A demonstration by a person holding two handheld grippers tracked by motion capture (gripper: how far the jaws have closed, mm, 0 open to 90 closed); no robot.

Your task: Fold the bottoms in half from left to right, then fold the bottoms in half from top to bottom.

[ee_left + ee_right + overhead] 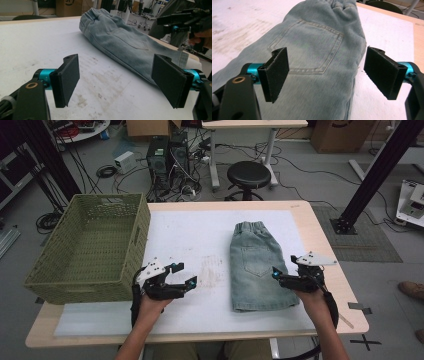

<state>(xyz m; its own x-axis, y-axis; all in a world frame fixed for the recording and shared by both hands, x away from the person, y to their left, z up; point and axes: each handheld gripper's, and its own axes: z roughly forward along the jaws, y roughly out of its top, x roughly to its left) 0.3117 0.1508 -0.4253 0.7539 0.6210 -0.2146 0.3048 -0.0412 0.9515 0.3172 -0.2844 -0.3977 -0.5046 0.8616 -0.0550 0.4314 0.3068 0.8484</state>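
Green basket (92,245) empty, denim shorts (256,265) beside it; both grippers' fingers (66,80) spread.

Right hand-held gripper (327,75) jaws wide above folded denim shorts (312,50).

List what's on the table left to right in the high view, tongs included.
green woven basket → left tongs, open → folded denim shorts → right tongs, open at the shorts' right edge.
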